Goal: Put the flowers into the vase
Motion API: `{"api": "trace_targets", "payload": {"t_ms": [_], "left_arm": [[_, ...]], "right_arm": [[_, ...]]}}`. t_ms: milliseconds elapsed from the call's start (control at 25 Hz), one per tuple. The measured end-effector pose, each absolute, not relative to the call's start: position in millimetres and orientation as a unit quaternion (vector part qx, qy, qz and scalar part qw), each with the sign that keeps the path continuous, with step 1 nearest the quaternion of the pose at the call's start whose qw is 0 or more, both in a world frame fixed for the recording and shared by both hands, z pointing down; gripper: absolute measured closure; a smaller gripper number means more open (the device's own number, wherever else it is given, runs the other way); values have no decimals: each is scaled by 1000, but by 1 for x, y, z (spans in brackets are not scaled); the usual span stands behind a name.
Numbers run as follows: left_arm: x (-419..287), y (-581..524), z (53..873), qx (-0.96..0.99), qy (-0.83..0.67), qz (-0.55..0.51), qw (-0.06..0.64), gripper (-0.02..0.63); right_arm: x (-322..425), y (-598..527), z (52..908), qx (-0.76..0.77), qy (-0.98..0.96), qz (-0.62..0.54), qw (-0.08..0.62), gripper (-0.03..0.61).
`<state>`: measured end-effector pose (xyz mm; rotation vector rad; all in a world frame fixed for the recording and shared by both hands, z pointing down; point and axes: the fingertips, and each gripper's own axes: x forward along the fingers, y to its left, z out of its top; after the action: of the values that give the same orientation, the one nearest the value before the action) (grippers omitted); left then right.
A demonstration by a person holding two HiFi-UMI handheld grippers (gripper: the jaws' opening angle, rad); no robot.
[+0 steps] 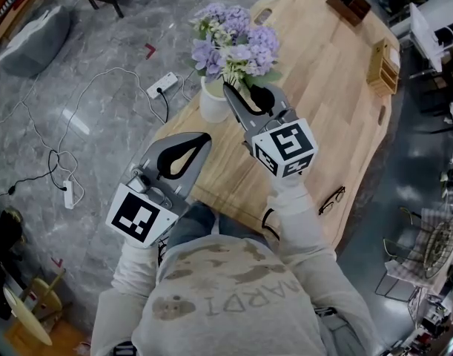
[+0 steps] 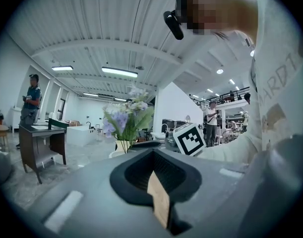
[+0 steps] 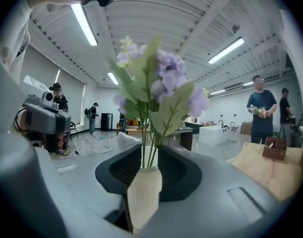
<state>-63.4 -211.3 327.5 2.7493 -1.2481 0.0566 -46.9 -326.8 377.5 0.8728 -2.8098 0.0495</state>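
A white vase (image 1: 213,101) stands near the left edge of the wooden table (image 1: 337,124) and holds purple flowers (image 1: 235,44) with green leaves. My right gripper (image 1: 247,89) points at the bouquet from the near side. Its jaws stand a little apart and grip nothing. In the right gripper view, the vase (image 3: 144,192) and the flower stems (image 3: 147,152) show through the gap of the right gripper (image 3: 150,155). My left gripper (image 1: 206,137) hangs lower left at the table edge, shut and empty. The left gripper (image 2: 153,152) view shows the flowers (image 2: 126,115) further ahead.
A dark wooden box (image 1: 348,2) and a wooden rack (image 1: 384,64) sit at the table's far end. Glasses (image 1: 331,199) lie near the front right edge. A power strip (image 1: 161,86) and cables lie on the floor to the left. People stand in the background.
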Motion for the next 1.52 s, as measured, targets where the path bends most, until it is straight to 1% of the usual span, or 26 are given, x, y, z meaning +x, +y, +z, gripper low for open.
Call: {"api": "trace_targets", "payload": {"t_ms": [400,1080,1160,1360,1440,1520], "left_arm": [[-53,-208,326,914,-401,19,57,614],[-44,-201,319,921,-386,18,45,614],[-42,-198,318,923,-382,17,42,614],[-41,-190,313,925,-377,20,39,614],[-39,-185,311,927,-374,20,38,614],[-38,-182,308,928,-371,19,33,614]], "right_arm": [[-41,-314,377,284,-951,17,119,449],[-23,-294,381,303,-945,45,113,453],[-20,-289,379,308,-944,47,108,463],[-13,-273,370,317,-943,46,94,525],[-10,-265,363,321,-943,44,80,541],[-8,-256,357,321,-943,48,69,545]]}}
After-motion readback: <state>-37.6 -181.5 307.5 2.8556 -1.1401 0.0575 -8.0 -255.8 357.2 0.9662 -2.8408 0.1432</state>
